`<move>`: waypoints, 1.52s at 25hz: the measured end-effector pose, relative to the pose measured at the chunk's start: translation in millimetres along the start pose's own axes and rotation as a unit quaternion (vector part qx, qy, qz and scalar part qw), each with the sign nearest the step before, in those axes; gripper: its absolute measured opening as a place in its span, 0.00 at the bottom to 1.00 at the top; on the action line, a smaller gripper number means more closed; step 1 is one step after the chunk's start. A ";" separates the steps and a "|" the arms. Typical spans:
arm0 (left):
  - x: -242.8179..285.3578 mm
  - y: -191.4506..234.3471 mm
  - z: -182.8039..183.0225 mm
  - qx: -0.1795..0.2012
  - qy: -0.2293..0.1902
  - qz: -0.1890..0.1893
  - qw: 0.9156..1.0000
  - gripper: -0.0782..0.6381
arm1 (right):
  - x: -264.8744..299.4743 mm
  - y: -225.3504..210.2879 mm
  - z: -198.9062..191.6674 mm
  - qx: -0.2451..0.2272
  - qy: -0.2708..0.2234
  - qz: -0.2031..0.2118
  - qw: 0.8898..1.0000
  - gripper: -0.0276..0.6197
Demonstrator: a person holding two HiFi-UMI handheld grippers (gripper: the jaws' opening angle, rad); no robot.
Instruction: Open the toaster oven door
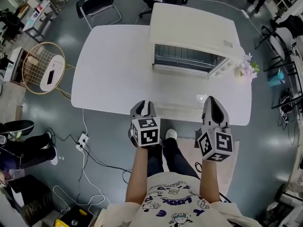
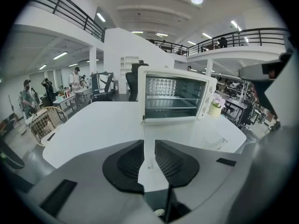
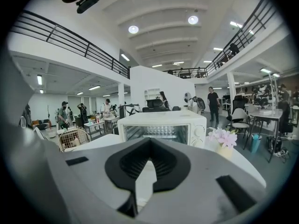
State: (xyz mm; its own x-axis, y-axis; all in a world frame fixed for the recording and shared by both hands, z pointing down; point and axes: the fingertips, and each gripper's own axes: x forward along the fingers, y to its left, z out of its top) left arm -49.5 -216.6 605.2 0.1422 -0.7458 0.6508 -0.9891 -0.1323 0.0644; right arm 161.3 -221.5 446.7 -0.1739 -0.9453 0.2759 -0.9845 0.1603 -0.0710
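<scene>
One toaster oven, table, flower vase; two tools.

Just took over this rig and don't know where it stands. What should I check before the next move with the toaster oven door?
1. Toaster oven door folded down, rack visible: ok.
2. Left gripper empty, jaws slightly apart: ok.
3. Right gripper empty, jaws together: ok.
4. Right gripper clear of the door's edge: cannot tell.
5. Flower pot stands beside oven, off the door: ok.

Open-plan lab hall: mezzanine railing, office chair, floor cables.
</scene>
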 end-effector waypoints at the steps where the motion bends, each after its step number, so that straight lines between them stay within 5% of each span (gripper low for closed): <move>1: -5.2 -1.0 9.4 0.001 -0.010 -0.002 1.000 0.22 | -1.8 0.4 5.6 0.000 -0.005 0.000 1.000 0.04; 19: -94.5 -21.8 164.3 0.037 -0.182 -0.012 0.983 0.14 | -14.9 -9.6 97.5 -0.010 -0.092 0.002 0.996 0.04; 38: -160.4 -31.1 237.2 0.033 -0.286 0.005 0.958 0.12 | -26.8 -13.1 150.0 -0.037 -0.135 0.017 0.990 0.04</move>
State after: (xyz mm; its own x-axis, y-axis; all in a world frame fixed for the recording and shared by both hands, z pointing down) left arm -32.6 -247.7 319.4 0.1488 -0.9803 0.1298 -0.9887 -0.1502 -0.0009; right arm 182.2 -240.8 296.5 -0.2038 -0.9790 0.0072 -0.9790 0.2038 -0.0017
